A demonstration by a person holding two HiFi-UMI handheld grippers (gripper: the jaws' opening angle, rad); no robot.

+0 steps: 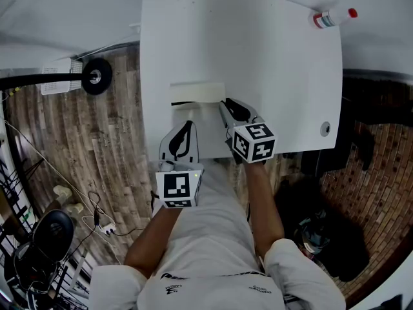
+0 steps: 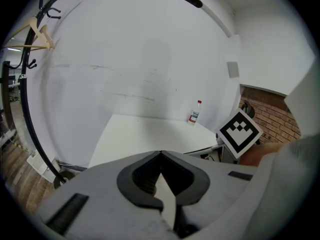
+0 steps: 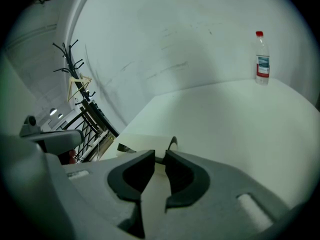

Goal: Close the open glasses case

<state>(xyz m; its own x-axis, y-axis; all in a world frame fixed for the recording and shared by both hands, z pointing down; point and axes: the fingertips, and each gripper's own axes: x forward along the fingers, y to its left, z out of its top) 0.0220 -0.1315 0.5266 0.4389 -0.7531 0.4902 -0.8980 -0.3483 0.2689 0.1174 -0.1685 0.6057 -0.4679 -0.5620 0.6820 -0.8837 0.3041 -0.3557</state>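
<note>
The cream glasses case (image 1: pixel 197 94) lies open near the front of the white table (image 1: pixel 277 63), a dark slit between its lid and its base. My right gripper (image 1: pixel 227 106) sits at the case's right end. Its jaws stand a narrow gap apart, and the cream case (image 3: pixel 142 143) with a dark curved edge (image 3: pixel 173 143) shows just past the right gripper (image 3: pixel 160 154) tips. My left gripper (image 1: pixel 185 134) hovers over the near left part of the case. The left gripper (image 2: pixel 160 154) has its tips touching, and nothing shows between them.
A small plastic bottle with a red cap (image 1: pixel 332 18) lies at the table's far right corner, also visible as the bottle (image 3: pixel 262 59) and the bottle (image 2: pixel 194 112). A round grommet (image 1: pixel 325 128) marks the right edge. A wood floor with cables, a fan and a coat rack lies left.
</note>
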